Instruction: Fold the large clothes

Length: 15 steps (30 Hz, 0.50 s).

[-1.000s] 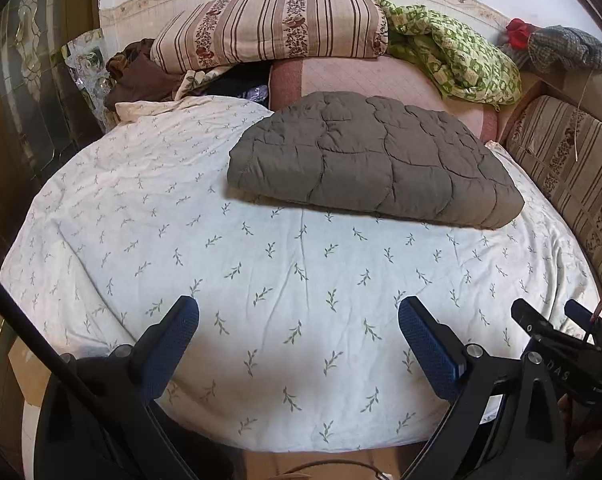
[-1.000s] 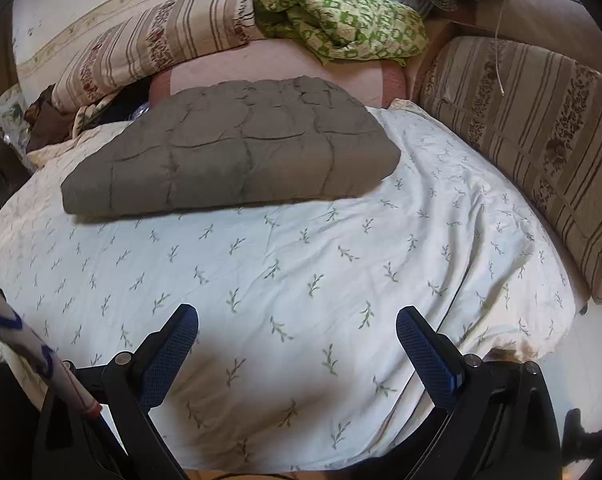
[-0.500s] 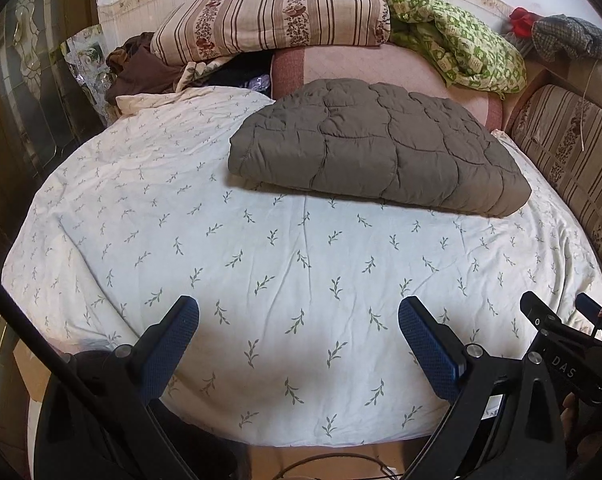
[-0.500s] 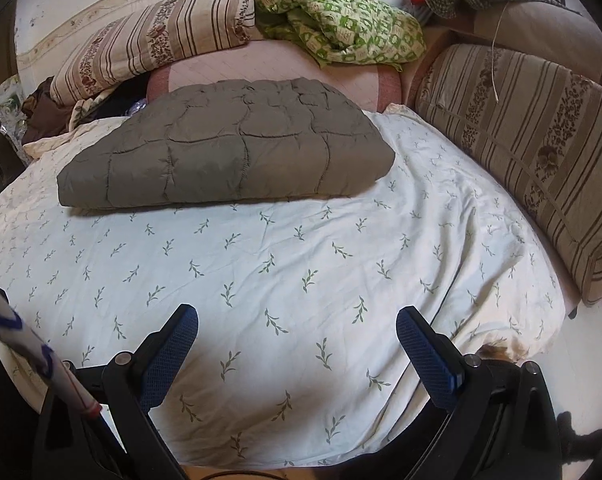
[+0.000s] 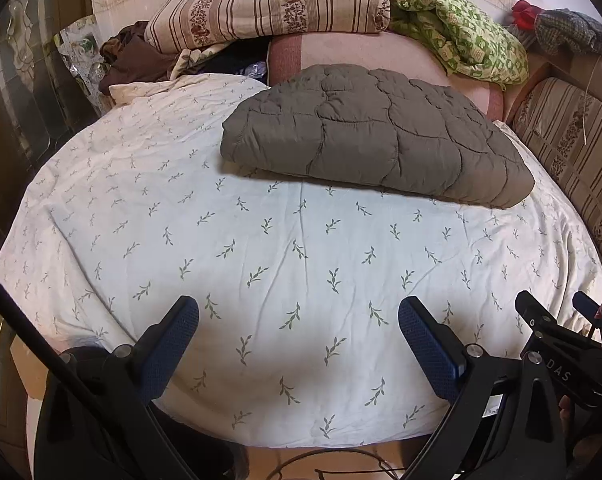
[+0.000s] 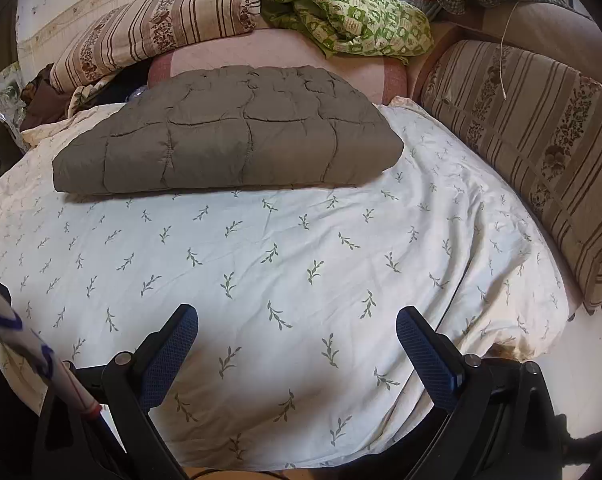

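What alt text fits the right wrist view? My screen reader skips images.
A folded grey quilted blanket lies on a bed's leaf-print sheet, beyond the open, empty right tool. Striped cushions, a striped pillow and a green patterned cloth line the far edges.

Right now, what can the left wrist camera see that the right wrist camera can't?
Only the left wrist view shows the other tool, the right tool, at its right edge, plus a dark wooden cabinet on the left.

Only the right wrist view shows a white pole with blue marks and the whole long striped floral bolster cushion.

Both show the folded grey quilted blanket on the white leaf-print bedsheet, the green patterned cloth, and open tools.
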Each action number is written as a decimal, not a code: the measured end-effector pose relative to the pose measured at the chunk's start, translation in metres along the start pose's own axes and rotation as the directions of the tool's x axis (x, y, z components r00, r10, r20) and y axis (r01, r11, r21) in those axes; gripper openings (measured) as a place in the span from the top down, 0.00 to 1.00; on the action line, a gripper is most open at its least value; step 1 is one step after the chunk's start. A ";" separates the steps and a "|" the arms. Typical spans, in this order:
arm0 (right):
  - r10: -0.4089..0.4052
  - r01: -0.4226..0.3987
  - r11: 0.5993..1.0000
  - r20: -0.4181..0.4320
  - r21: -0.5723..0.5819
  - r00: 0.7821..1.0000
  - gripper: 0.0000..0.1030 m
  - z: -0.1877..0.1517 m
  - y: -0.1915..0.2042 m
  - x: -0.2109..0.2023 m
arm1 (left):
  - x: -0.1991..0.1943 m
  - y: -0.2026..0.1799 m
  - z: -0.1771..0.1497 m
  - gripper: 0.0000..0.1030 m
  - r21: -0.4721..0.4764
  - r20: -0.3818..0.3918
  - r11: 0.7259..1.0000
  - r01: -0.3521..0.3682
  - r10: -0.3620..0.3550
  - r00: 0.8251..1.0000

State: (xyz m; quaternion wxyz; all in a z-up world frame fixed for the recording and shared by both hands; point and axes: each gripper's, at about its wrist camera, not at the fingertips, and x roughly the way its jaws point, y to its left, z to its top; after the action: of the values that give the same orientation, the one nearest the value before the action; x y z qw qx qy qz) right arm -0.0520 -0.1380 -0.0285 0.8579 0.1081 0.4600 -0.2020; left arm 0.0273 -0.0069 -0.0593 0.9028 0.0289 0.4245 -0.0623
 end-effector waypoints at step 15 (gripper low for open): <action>-0.019 0.019 1.000 0.003 -0.024 1.000 0.01 0.000 0.005 0.002 | 0.001 0.002 0.000 0.03 -0.010 -0.002 1.000 0.011 -0.011 1.000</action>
State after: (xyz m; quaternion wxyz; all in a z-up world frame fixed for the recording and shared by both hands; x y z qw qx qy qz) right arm -0.0491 -0.1341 -0.0300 0.8578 0.0932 0.4621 -0.2047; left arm 0.0285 -0.0048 -0.0603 0.9021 0.0221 0.4261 -0.0651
